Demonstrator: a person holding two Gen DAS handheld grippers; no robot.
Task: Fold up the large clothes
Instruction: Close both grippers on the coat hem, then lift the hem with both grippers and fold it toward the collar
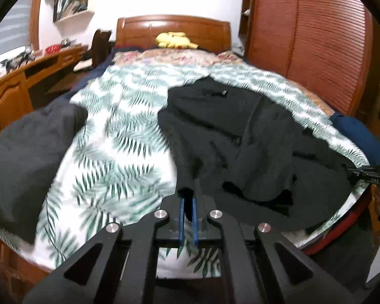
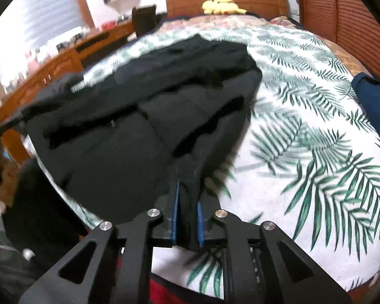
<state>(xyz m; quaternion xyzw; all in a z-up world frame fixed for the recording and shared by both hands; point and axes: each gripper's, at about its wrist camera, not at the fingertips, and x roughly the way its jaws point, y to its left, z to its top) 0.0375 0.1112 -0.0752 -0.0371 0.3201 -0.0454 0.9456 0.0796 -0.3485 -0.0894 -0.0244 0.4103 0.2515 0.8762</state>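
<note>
A large black padded jacket (image 1: 240,131) lies spread on a bed covered by a white sheet printed with green palm fronds (image 1: 119,152), towards the bed's near edge. The left gripper (image 1: 188,202) has its blue-padded fingers drawn narrow, pinching a fold of the jacket's near hem. The right gripper (image 2: 187,202) is likewise clamped tight on the dark cloth at the jacket's other near corner, the fabric bunched between its blue pads (image 2: 175,217). A dark grey garment (image 1: 25,157) lies on the sheet well apart from the jacket, though blur leaves its kind unclear. A yellow plush toy (image 1: 173,40) rests against the glossy wooden headboard (image 1: 174,27).
</note>
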